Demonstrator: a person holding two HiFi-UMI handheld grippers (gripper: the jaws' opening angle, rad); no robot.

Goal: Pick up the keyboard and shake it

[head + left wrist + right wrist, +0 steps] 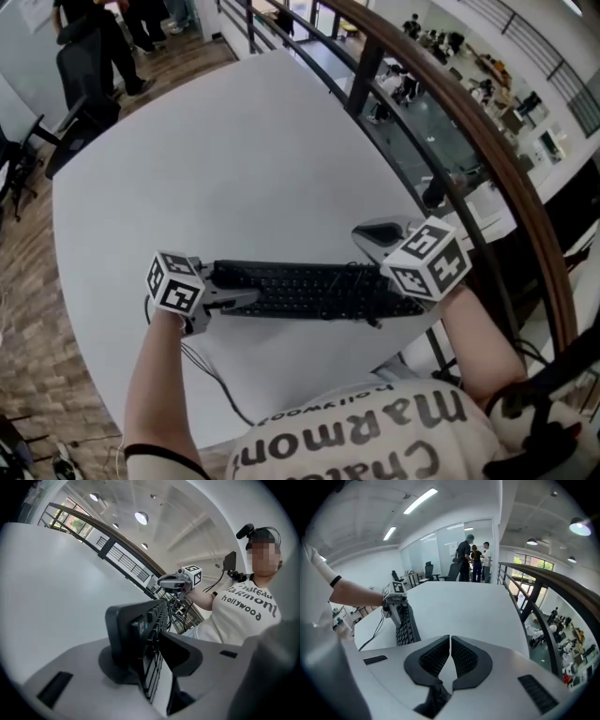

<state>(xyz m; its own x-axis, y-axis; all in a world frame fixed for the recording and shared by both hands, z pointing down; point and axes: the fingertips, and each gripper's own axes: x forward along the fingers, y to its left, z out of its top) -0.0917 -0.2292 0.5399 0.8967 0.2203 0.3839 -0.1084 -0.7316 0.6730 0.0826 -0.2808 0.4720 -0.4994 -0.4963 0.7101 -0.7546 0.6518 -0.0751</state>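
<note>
**A:** Start with the head view. Where is the keyboard?

**B:** The black keyboard lies crosswise over the near edge of the white table, just in front of the person's chest. The left gripper has its left end. The right gripper sits just beyond its right end, beside it rather than on it, with the brown railing close behind.

**A:** Is it off the tabletop?

**B:** I can't tell from up there. A thin cable trails down below the left hand.

**A:** And the left gripper view?

**B:** The left gripper is clamped on the keyboard, which stands edge-on between the pads (keys facing right, the dark underside facing left) and runs away toward the person. The right gripper shows near its far end, but contact can't be made out there.

**A:** The right gripper view?

**B:** The right gripper has its ribbed pads pressed together at the tips with nothing between them. It points along the table toward a few people standing at the far end. The keyboard is off to the left, tilted up on its long edge, with the left gripper at its far end.
</note>
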